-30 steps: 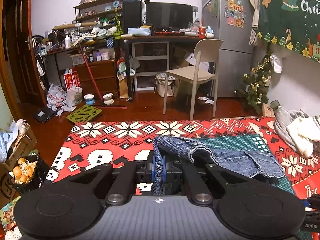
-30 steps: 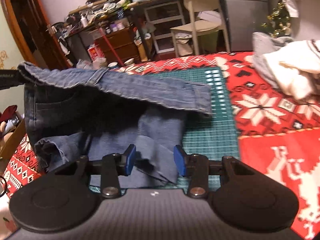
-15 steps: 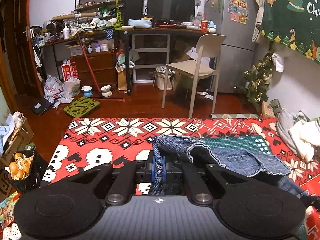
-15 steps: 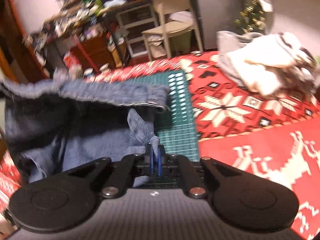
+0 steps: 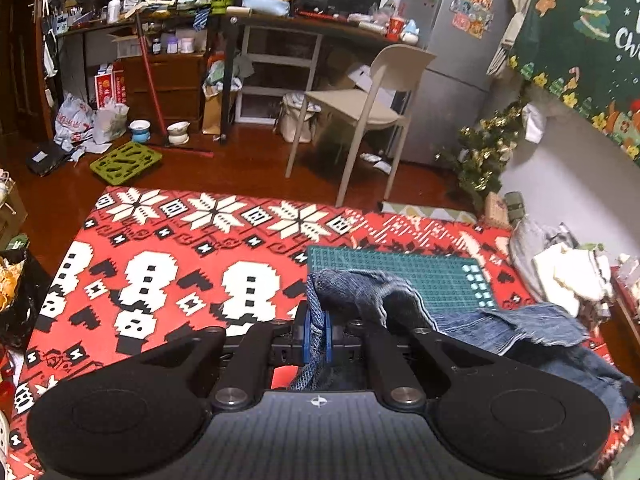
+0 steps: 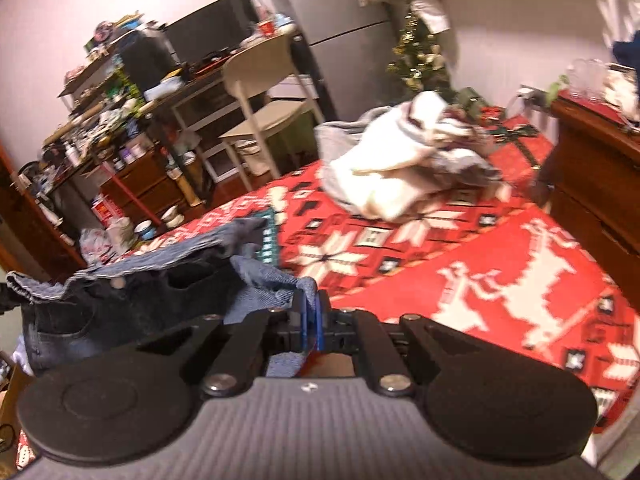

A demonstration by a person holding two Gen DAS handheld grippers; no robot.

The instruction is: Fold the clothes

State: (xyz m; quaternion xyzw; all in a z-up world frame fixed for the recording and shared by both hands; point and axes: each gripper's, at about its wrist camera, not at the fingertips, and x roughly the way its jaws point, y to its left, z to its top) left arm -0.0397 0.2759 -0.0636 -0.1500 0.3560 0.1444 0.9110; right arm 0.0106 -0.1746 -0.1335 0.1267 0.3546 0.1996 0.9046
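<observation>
On the red blanket (image 5: 168, 280), the right gripper (image 6: 310, 326) — open a second ago — now pinches the jeans (image 6: 120, 280) too; the left gripper (image 5: 316, 334) still clamps denim — the fold can begin.

A beige chair (image 5: 360, 108) stands beside what looks like a fridge (image 5: 452, 60).

- The white letters "Ch", cut off by the picture's edge, can be read on the green Christmas wall hanging (image 5: 580, 40).
- No other text can be made out.
</observation>
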